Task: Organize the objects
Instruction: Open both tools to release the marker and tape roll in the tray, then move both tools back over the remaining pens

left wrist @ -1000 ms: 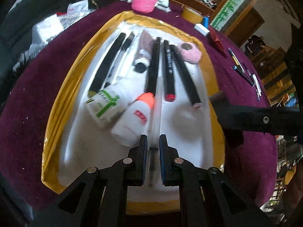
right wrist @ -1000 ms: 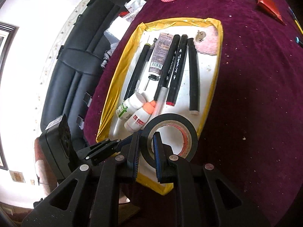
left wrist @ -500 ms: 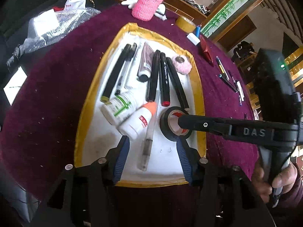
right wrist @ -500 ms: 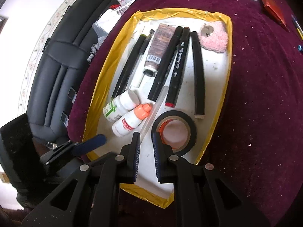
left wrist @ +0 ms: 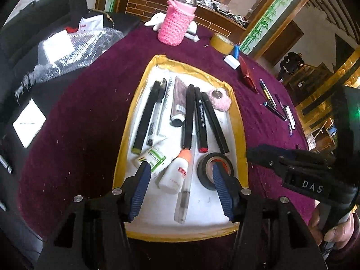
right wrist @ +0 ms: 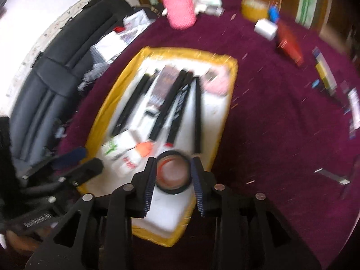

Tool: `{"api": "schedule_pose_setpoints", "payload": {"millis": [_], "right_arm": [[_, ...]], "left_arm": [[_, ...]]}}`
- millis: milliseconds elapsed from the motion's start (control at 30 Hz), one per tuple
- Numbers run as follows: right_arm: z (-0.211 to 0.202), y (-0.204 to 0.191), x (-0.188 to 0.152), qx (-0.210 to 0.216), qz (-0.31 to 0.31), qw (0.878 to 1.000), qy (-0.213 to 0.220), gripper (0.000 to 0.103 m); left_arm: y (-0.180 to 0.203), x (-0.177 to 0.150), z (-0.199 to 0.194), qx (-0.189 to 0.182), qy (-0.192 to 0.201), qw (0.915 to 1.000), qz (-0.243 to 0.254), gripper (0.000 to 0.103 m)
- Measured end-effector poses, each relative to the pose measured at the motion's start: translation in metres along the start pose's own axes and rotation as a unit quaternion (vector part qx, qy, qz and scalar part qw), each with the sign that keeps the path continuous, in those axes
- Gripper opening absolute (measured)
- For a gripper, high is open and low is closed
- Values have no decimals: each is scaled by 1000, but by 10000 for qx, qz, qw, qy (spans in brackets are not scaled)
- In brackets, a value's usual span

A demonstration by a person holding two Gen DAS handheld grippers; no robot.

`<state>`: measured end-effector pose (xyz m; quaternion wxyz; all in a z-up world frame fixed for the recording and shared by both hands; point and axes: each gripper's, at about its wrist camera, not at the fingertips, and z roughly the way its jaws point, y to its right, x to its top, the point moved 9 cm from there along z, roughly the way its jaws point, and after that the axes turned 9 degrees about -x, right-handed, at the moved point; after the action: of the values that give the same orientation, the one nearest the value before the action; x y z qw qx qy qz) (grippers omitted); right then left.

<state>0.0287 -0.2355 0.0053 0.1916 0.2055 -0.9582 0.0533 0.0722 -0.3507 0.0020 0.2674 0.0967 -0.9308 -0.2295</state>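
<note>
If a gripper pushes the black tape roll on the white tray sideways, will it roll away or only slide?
The black tape roll lies flat on the white tray, hole upward, so it will probably slide, not roll. It looks rigid and light for its size. The transparent pen lies close beside it, so a push that way would likely knock it.

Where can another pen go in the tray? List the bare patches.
Bare white floor of the tray lies along its near edge, on both sides of the clear pen. A smaller strip runs beside the black tape roll toward the right rim. The far half is crowded with markers.
</note>
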Motion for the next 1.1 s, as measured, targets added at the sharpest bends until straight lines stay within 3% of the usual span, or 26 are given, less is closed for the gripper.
{"api": "schedule_pose_setpoints", "payload": {"millis": [167, 433, 1100], "right_arm": [[-17, 23, 2, -739, -141, 9962, 445, 43], [-34, 59, -12, -1248, -64, 9900, 651, 43], [-46, 160, -49, -1106, 596, 9907, 517, 43]], "left_arm": [[19, 5, 0, -17, 91, 9998, 196, 51], [60, 6, 6, -129, 73, 9981, 593, 51], [157, -18, 31, -12, -95, 9951, 984, 51]]}}
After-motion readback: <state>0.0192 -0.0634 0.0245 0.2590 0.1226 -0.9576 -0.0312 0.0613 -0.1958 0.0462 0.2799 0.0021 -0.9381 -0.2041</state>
